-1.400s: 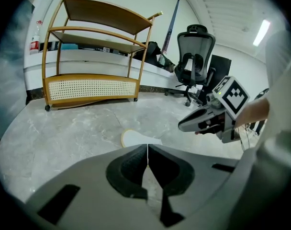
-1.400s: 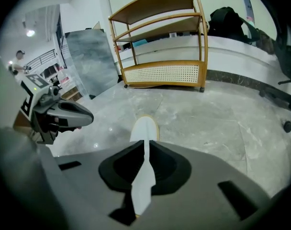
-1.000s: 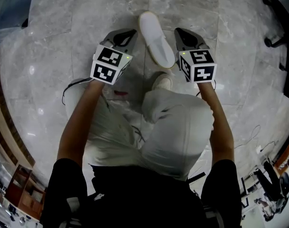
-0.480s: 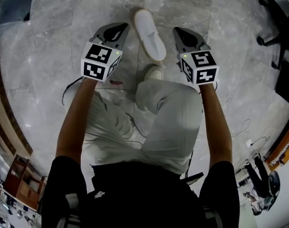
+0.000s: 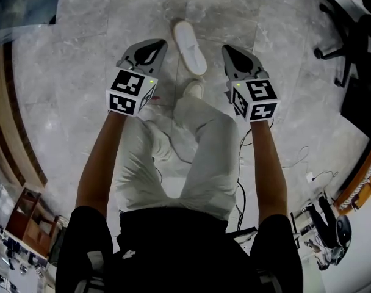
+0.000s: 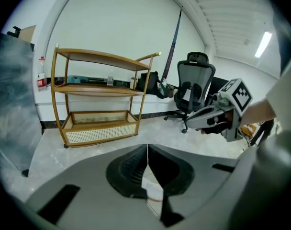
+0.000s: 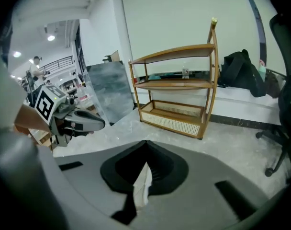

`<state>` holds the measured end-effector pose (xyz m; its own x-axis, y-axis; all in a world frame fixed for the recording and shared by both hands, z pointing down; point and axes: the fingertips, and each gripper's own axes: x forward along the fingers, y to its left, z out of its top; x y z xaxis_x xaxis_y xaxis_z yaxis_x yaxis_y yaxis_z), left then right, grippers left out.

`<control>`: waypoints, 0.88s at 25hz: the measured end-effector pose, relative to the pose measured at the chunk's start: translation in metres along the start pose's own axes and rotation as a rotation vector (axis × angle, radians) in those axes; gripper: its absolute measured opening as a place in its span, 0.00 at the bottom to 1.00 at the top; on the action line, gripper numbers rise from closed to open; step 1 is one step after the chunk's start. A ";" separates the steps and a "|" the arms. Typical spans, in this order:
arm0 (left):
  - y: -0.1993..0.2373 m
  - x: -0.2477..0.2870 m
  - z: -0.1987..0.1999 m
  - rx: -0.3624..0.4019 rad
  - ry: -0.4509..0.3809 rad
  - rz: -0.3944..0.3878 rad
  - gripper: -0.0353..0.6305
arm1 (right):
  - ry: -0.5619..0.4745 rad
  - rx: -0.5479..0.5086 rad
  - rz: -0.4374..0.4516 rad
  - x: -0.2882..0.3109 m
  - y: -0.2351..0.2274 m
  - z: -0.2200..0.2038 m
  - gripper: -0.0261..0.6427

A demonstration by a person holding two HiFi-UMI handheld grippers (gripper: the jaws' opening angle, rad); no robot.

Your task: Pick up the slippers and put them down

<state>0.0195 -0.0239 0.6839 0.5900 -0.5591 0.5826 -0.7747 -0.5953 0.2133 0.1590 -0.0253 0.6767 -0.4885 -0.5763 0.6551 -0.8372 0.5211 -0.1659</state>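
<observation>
Head view: white slipper (image 5: 190, 46) flat on marble floor (image 5: 82, 54), between both grippers, touching neither, just ahead of person's foot (image 5: 194, 90).
L gripper (image 5: 154, 46): jaws closed tip to tip, nothing held.
R gripper (image 5: 229, 52): jaws together, empty.
Bkgd, gripper views: wooden shelf (image 6: 100, 97), office chair (image 6: 193, 87).

No text, brand, number or sign can be read anywhere. The only printed marks are black-and-white square code patterns, with no letters or digits. They stand on the left cube (image 5: 132, 91) of the left gripper (image 5: 160, 43) and on the right cube (image 5: 254, 99) of the right gripper (image 5: 226, 49). The same kind of pattern shows on the far cube in each gripper view. A bottle (image 6: 40, 75) near the left post of the shelf (image 6: 100, 87) has a red label, its print too small to read.
</observation>
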 end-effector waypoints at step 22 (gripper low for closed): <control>-0.076 -0.215 0.326 -0.011 -0.175 0.022 0.06 | -0.137 0.025 0.023 -0.239 0.054 0.286 0.04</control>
<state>0.0253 -0.0467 0.2866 0.6031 -0.6639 0.4422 -0.7894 -0.5765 0.2110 0.1600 -0.0390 0.3007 -0.5349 -0.6459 0.5447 -0.8306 0.5202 -0.1989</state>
